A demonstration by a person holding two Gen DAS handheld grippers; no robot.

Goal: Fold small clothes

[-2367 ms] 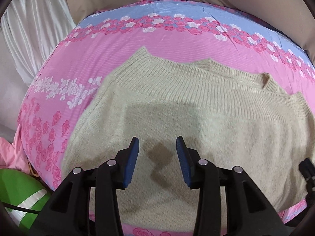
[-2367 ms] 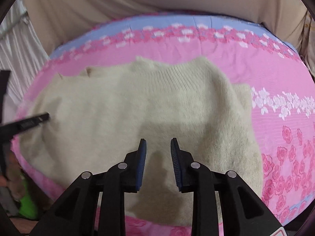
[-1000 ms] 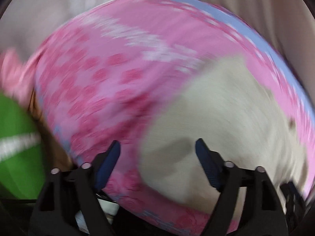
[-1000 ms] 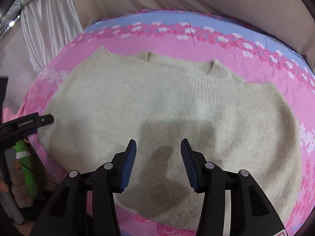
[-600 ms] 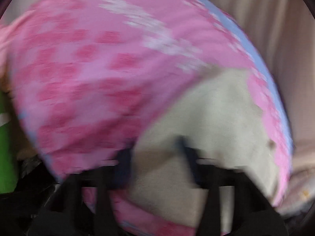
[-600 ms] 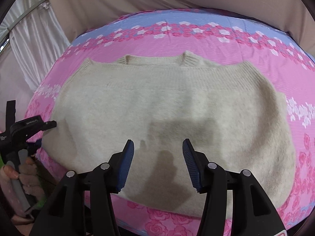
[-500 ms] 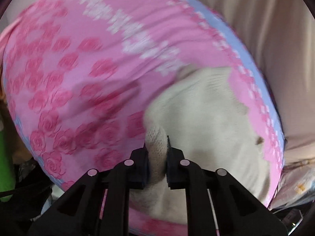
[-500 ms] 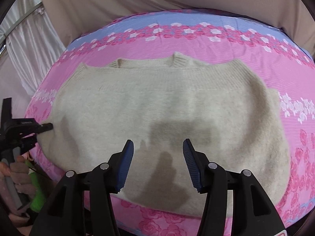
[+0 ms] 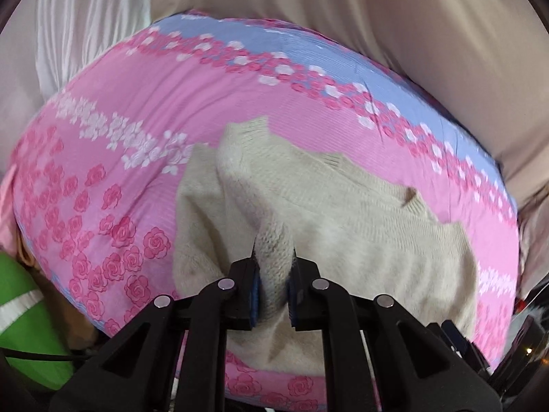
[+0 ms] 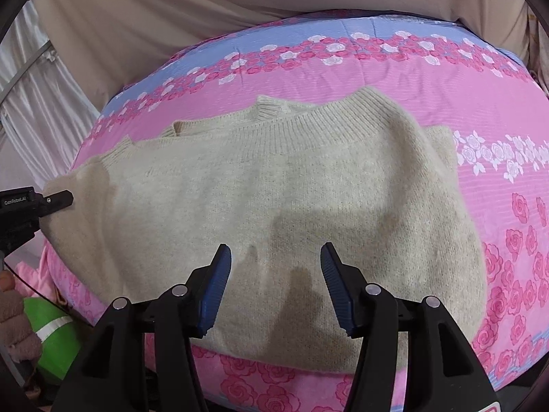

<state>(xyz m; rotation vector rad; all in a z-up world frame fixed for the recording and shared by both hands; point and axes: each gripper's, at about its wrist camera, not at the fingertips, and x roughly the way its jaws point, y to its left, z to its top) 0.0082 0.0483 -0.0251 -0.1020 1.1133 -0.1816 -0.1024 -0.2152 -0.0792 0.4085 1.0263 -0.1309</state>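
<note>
Left gripper [image 9: 273, 286] is clamped on a bunched-up wad of the cream fuzzy knit sweater [image 10: 274, 213], right at its left side edge, so the knit sits between the 2 blue pads. Right gripper [image 10: 275, 285] hangs over the sweater's near hem with its jaws spread wide, gripping nothing. The sweater lies spread across the pink rose-print bedsheet [image 10: 480, 113], neckline on the far side from both grippers.

What could go wrong, I reckon: that pinch looks like a thick lump and not a clean single edge, so pulling it across could drag extra layers and leave a lumpy, crooked fold. Nothing pins the other side either, so the whole thing might just slide on the sheet instead of folding.

Hard to tell how many layers are in the pinch, the pads hide it. Left view is a bit smeary. The sleeves I can't properly make out, and the green thing with a white stripe [image 10: 55, 336] down left of the right gripper is cut off.
</note>
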